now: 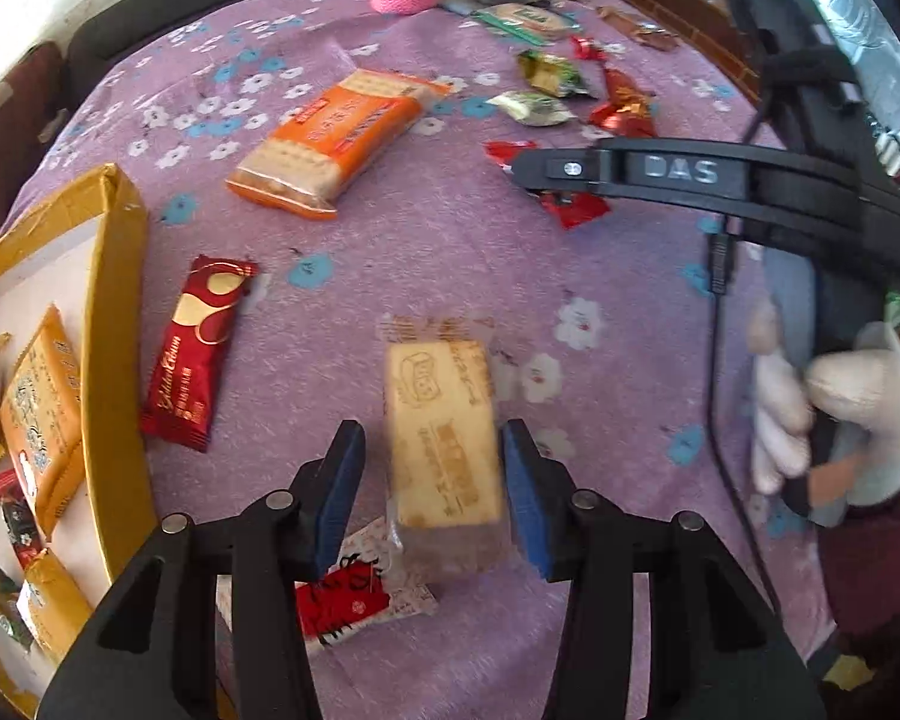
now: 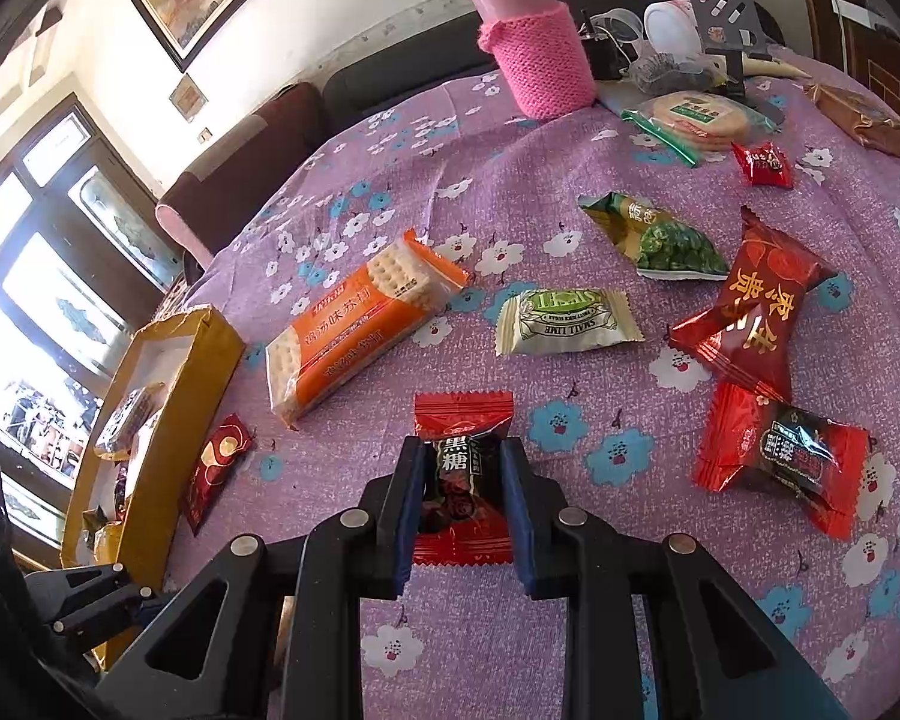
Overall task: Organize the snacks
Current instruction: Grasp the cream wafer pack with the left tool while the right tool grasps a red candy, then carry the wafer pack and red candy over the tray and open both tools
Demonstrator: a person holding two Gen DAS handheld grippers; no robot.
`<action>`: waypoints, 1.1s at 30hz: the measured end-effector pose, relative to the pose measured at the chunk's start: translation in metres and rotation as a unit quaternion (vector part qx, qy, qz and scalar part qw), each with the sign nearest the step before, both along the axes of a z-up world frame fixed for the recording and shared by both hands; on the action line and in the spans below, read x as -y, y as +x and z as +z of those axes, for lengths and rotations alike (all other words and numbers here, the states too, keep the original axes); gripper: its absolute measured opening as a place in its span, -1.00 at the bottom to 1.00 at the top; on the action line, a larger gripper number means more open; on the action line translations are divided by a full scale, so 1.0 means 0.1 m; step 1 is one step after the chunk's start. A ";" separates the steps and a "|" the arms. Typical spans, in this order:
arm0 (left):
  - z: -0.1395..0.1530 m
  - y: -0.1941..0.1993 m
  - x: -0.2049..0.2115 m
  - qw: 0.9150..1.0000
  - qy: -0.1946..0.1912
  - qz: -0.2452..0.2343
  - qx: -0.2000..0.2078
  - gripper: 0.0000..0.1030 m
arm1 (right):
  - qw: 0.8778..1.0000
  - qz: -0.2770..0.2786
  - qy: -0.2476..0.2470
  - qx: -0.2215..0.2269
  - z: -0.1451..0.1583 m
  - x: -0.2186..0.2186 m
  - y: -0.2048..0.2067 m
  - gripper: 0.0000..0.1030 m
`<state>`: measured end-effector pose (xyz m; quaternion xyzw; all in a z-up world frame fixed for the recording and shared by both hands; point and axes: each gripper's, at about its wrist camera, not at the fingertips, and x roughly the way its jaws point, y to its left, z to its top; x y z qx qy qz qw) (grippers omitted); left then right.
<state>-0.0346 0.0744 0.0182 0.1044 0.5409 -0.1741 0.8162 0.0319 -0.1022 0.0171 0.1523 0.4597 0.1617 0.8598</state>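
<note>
A tan cake packet (image 1: pixel 444 438) lies on the purple flowered cloth between the blue pads of my left gripper (image 1: pixel 433 468). The right pad touches its edge and a sliver of cloth shows at the left pad, so this gripper is open. My right gripper (image 2: pixel 462 498) is shut on a red-and-black candy (image 2: pixel 462 468), both pads against its sides. From the left wrist view that gripper (image 1: pixel 528 174) reaches in from the right, held by a gloved hand (image 1: pixel 834 420). A yellow cardboard box (image 1: pixel 120 300) (image 2: pixel 192 372) holding several packets stands at the left.
An orange cracker pack (image 1: pixel 336 138) (image 2: pixel 354 330), a dark red bar (image 1: pixel 192 354) and a red-and-white packet (image 1: pixel 354 588) lie near the box. A green pea bag (image 2: pixel 660 240), a lime candy (image 2: pixel 567 321) and red candies (image 2: pixel 750 312) lie to the right. A pink flask (image 2: pixel 534 54) stands at the back.
</note>
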 end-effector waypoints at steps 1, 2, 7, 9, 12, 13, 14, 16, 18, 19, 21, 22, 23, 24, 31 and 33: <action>0.01 0.00 0.01 1.000 -0.001 0.005 0.004 -0.01 | 1.000 -0.001 0.000 -0.002 -0.01 0.00 0.00 -0.49; 0.00 0.00 0.03 1.000 -0.001 0.009 0.004 0.03 | 1.000 -0.001 0.000 -0.003 -0.01 0.01 0.00 -0.49; 0.01 -0.10 0.11 0.999 -0.002 0.003 0.036 -0.40 | 1.000 0.005 -0.005 0.002 -0.02 -0.03 0.00 -0.44; 0.01 -0.12 0.07 0.999 -0.006 0.008 0.041 -0.40 | 1.000 0.007 -0.010 0.007 -0.02 -0.06 0.00 -0.43; 0.04 -0.13 -0.01 0.998 -0.026 0.026 0.041 -0.40 | 1.000 0.008 -0.014 0.011 -0.02 -0.07 0.00 -0.41; 0.07 -0.14 -0.05 0.998 -0.032 0.035 0.044 -0.40 | 1.000 0.008 -0.016 0.012 -0.02 -0.08 0.00 -0.41; 0.11 -0.16 -0.11 0.997 -0.041 0.046 0.049 -0.40 | 1.000 0.009 -0.018 0.012 -0.01 -0.08 0.00 -0.41; 0.19 -0.19 -0.19 0.995 -0.058 0.063 0.056 -0.40 | 1.000 0.011 -0.025 0.015 -0.01 -0.10 0.00 -0.39; 0.27 -0.22 -0.31 0.992 -0.070 0.081 0.065 -0.40 | 0.999 0.014 -0.033 0.019 0.00 -0.13 -0.01 -0.37; 0.31 -0.24 -0.37 0.991 -0.079 0.089 0.069 -0.40 | 0.999 0.015 -0.039 0.021 0.00 -0.15 -0.02 -0.36; 0.39 -0.30 -0.52 0.987 -0.093 0.107 0.078 -0.39 | 0.998 0.028 -0.049 0.027 0.00 -0.21 -0.03 -0.27; 0.43 -0.33 -0.59 0.985 -0.096 0.118 0.083 -0.39 | 0.998 0.037 -0.052 0.029 0.01 -0.24 -0.04 -0.10; 0.46 -0.36 -0.67 0.983 -0.100 0.129 0.088 -0.39 | 0.997 0.048 -0.061 0.032 0.01 -0.29 -0.05 0.05; 0.49 -0.38 -0.74 0.981 -0.101 0.139 0.093 -0.39 | 0.995 0.052 -0.076 0.034 0.02 -0.33 -0.06 0.07; 0.68 -0.64 -1.35 0.964 -0.120 0.200 0.127 -0.39 | 0.987 0.033 -0.149 0.045 0.03 -0.46 -0.13 -0.47; 0.69 -0.69 -1.53 0.959 -0.126 0.217 0.132 -0.39 | 0.989 0.023 -0.141 0.044 0.05 -0.42 -0.15 -0.48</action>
